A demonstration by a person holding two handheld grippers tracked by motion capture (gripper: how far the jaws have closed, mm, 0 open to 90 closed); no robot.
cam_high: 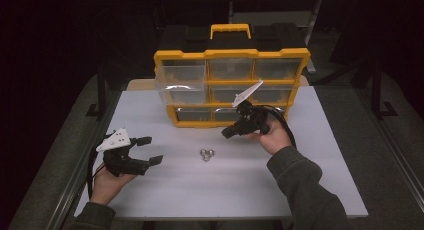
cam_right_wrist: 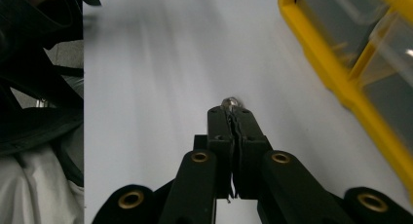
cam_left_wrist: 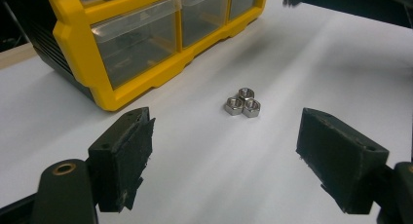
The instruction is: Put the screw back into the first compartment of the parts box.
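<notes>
Three steel nuts [cam_high: 206, 154] [cam_left_wrist: 243, 101] lie touching one another on the white table top [cam_high: 300, 170]. My left gripper [cam_high: 151, 150] [cam_left_wrist: 229, 141] rests low at the left, open, jaws pointing toward the nuts with nothing between them. My right gripper [cam_high: 226, 134] [cam_right_wrist: 234, 114] hovers above the table in front of the yellow organizer [cam_high: 230, 55]. Its jaws are shut, and a small shiny nut [cam_right_wrist: 231, 103] is pinched at their very tips.
The organizer [cam_left_wrist: 83, 44] [cam_right_wrist: 321, 48] has clear drawers and a yellow carry handle [cam_high: 230, 28]. One middle-left drawer [cam_high: 180, 90] is pulled out. The table's edges drop to grey floor on both sides. The person's dark sleeve [cam_high: 305, 190] reaches in from the bottom right.
</notes>
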